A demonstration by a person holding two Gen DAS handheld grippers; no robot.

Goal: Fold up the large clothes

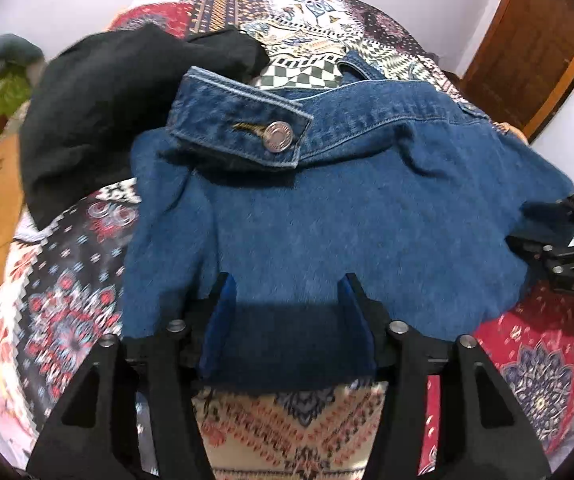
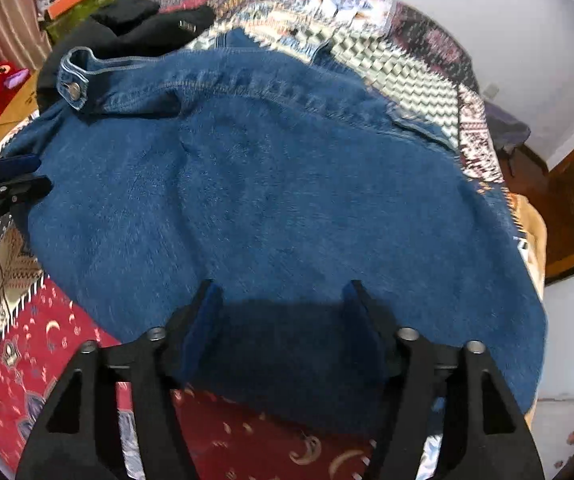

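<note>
Denim jacket (image 2: 271,200) near edge lies between both grippers' parted jaws.

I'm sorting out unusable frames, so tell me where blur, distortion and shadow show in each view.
Left wrist view: denim jacket and its snap button fairly sharp; patterned bedspread smeared at left; fisheye bends the edges; the left gripper shadows the hem.
Right wrist view: motion blur throughout, worst on the far bedspread; the right gripper casts a dark shadow on the denim.
</note>
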